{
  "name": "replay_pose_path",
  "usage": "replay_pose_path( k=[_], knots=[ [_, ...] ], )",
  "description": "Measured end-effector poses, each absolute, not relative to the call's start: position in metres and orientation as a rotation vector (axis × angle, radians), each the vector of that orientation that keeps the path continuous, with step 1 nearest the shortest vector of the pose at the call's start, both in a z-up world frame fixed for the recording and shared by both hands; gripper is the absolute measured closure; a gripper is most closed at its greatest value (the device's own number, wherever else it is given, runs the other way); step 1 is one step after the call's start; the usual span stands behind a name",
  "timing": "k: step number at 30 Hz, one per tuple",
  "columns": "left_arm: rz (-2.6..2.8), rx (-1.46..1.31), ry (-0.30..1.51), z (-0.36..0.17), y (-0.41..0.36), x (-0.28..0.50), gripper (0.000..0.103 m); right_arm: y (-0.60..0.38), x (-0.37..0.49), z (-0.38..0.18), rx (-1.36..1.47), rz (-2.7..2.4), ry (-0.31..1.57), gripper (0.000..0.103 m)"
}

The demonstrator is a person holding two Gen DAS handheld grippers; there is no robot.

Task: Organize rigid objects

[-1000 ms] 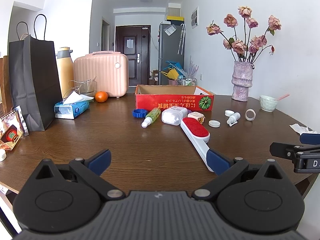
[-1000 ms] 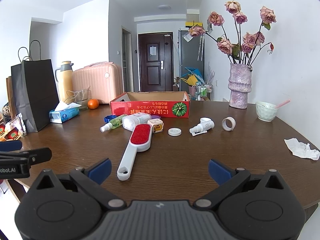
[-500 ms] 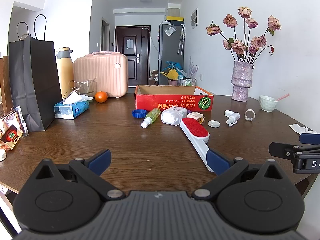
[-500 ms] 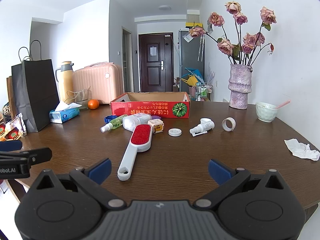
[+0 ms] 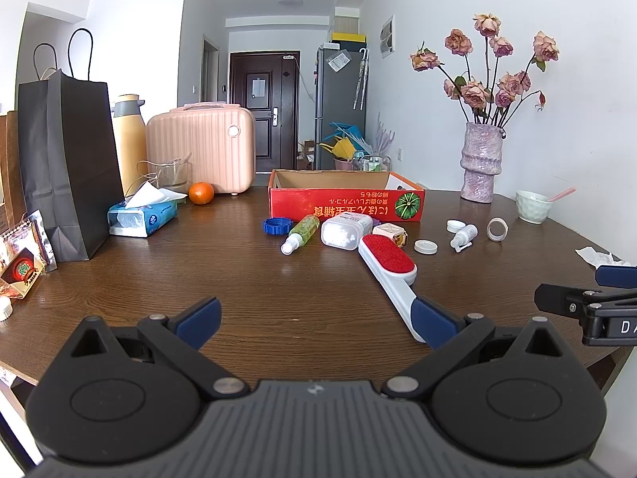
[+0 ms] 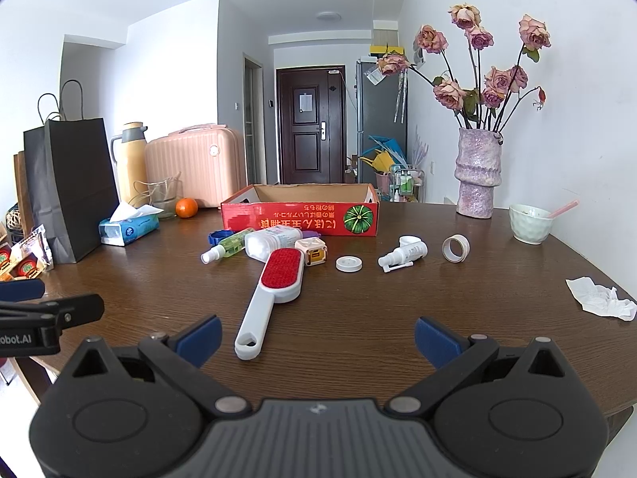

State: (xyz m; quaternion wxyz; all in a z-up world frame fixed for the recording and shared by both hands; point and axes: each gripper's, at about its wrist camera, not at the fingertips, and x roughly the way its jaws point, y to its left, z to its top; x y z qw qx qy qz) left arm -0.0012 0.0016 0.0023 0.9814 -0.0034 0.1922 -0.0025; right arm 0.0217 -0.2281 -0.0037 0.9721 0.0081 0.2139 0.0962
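— Fingers first: how do yours stand?

— Both pairs are spread wide with nothing between them. My left gripper [image 5: 316,320] and right gripper [image 6: 316,336] hover level above the near edge of the wooden table [image 6: 358,318], pointing across it.

— What lies ahead of them?

— Just past my right fingertips lies the lint brush [image 6: 274,283], handle toward me, red pad away. Beyond it sit a green spray bottle [image 6: 227,247], a clear white container [image 6: 270,241], a white cap [image 6: 348,264], a small white sprayer [image 6: 404,257] and a tape ring [image 6: 456,248]. Behind those stands the open red box [image 6: 302,217].

— And the room?

— White walls, a dark door [image 6: 310,129] far ahead, a vase [image 6: 477,173] of dried roses to the right, a black paper bag [image 6: 67,187] to the left.
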Motion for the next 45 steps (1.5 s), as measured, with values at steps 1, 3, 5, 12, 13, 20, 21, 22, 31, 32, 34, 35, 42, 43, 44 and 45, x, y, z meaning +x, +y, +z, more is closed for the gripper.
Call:
replay_pose_path(
  k=[1,3,5,12,13,20,21,22,31,32,34,35,42,43,44,45],
  knots=[
    [-0.005,-0.006,0.387,0.002,0.002,-0.001,0.000,-0.228,0.022,-0.004,0.016,0.194,0.432,0.000],
    [-0.005,-0.007,0.387,0.002,0.002,-0.001,0.000,-0.228,0.021,-0.003,0.016,0.194,0.432,0.000],
    [-0.005,-0.007,0.386,0.003,0.002,-0.002,0.000,-0.228,0.021,-0.004,0.016,0.195,0.431,0.000],
    [-0.005,-0.007,0.386,0.002,0.002,-0.001,0.000,-0.227,0.021,-0.004,0.015,0.197,0.431,0.000],
    [-0.005,-0.007,0.386,0.002,0.002,-0.001,0.000,-0.227,0.021,-0.003,0.015,0.197,0.431,0.000],
    [-0.002,-0.010,0.386,0.006,0.003,-0.001,0.000,-0.223,0.022,0.002,0.012,0.199,0.426,0.000],
    [-0.001,-0.014,0.385,0.008,0.004,0.000,0.000,-0.223,0.023,0.003,0.013,0.199,0.426,0.000],
    [0.000,-0.018,0.387,0.009,0.004,0.000,0.000,-0.224,0.023,0.003,0.014,0.200,0.426,0.000],
    [0.010,-0.014,0.415,0.002,0.005,0.014,0.000,-0.221,0.037,-0.005,0.017,0.221,0.441,0.000],
    [0.011,-0.015,0.417,0.001,0.006,0.015,0.000,-0.220,0.038,-0.005,0.016,0.222,0.443,0.000],
    [0.012,-0.017,0.423,0.000,0.007,0.019,0.000,-0.219,0.041,-0.005,0.015,0.223,0.447,0.000],
    [0.014,-0.018,0.426,-0.001,0.008,0.022,0.000,-0.218,0.044,-0.006,0.014,0.223,0.450,0.000],
    [0.021,-0.029,0.445,-0.003,0.013,0.037,0.000,-0.213,0.059,-0.007,0.011,0.230,0.464,0.000],
    [0.022,-0.030,0.448,-0.004,0.014,0.039,0.000,-0.212,0.061,-0.008,0.009,0.230,0.467,0.000],
    [0.023,-0.031,0.452,-0.004,0.015,0.042,0.000,-0.211,0.063,-0.008,0.009,0.232,0.470,0.000],
    [0.024,-0.033,0.455,-0.005,0.016,0.045,0.000,-0.210,0.066,-0.008,0.009,0.235,0.472,0.000]
  ],
)
